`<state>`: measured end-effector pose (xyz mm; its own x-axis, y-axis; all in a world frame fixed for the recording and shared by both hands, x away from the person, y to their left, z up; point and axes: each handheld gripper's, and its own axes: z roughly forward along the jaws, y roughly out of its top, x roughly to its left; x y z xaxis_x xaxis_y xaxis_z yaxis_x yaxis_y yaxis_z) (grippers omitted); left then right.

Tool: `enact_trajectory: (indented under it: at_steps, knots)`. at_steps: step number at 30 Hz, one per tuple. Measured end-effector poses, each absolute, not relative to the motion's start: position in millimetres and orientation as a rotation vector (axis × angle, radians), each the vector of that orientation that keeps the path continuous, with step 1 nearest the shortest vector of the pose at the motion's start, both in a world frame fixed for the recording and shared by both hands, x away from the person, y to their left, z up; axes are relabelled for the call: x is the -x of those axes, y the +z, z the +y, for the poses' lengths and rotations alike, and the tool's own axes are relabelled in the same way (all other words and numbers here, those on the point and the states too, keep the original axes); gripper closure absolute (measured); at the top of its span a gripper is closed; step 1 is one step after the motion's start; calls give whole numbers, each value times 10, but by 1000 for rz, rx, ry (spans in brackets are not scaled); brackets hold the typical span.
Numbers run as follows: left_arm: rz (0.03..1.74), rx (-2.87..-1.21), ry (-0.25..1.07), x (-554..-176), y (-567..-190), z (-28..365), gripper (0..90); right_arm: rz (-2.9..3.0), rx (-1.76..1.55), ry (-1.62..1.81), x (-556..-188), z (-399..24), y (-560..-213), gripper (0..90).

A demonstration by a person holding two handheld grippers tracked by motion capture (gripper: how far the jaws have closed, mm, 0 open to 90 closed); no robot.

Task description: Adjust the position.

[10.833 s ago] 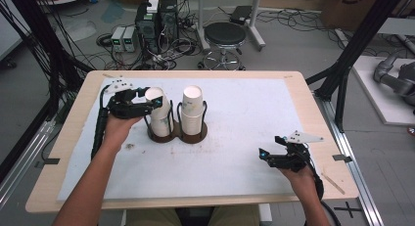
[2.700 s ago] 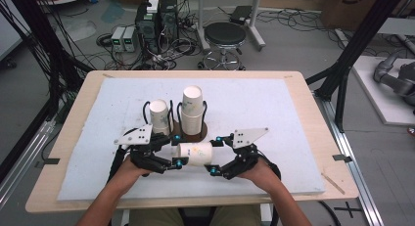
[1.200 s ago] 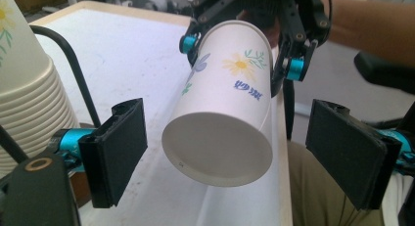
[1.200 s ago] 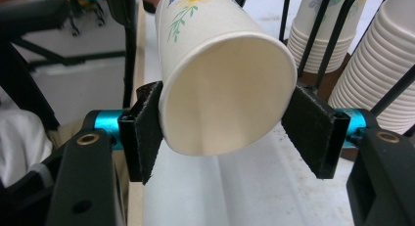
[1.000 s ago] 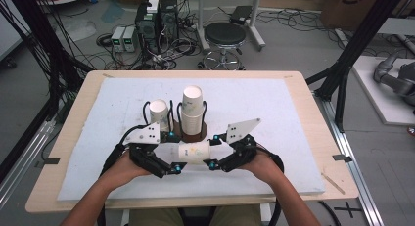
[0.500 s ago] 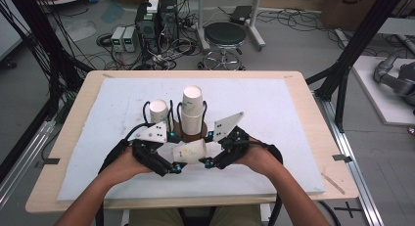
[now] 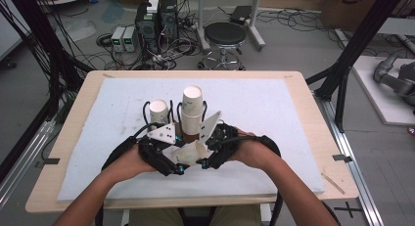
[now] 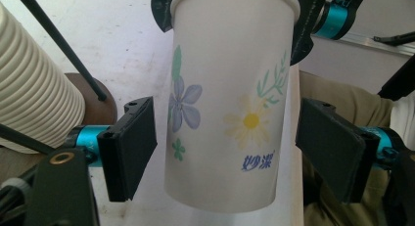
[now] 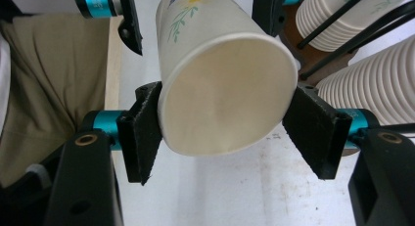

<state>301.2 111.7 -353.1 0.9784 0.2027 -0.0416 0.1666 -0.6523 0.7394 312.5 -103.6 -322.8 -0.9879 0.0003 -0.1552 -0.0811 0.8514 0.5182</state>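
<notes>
High view puts the paper cup (image 7: 188, 150) low over the worktop (image 7: 274, 113), just at 6 o'clock from the taller cup stack (image 7: 192, 106), with the shorter cup stack (image 7: 158, 111) at about 10 o'clock from it. The left gripper (image 7: 178, 168) comes to the cup from 9 o'clock and the right gripper (image 7: 200, 162) from 3 o'clock.

In the right gripper view, the jaws of the right gripper are clenched on the cup close to its open rim, and the mouth already looks a little oval. Please do not squeeze more there, because I think the thin paper can fold.

In the left gripper view, the cup stands between the jaws of the left gripper. These jaws have just been closing, but a gap is visible at each of the pads (image 8: 137, 143), so they are not grasping yet; the gap at 3 o'clock looks wider than the one at 9 o'clock.

My advice for this step: first centre the left gripper on the cup, so both pads meet the wall together. Close slowly on the lower part near the base, where the cup is probably stiffer. Keep the right hand quiet until the left grip is firm, and only then loosen the right jaws. Stay clear of both stacks behind.
</notes>
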Motion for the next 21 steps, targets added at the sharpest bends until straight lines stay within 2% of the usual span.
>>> enact_trajectory:
  at_steps: [9,15,21]
  knots:
    - [247,-2331,30,-3025,-3574,1077,282,2906,107,701,-3093,-923,-3192,335]
    - [225,-2357,11,-3036,-3597,1056,359,2917,135,667,-3082,-874,-3209,334]
    - [216,-2360,1,-3033,-3622,1042,367,2932,151,665,-3082,-866,-3215,337]
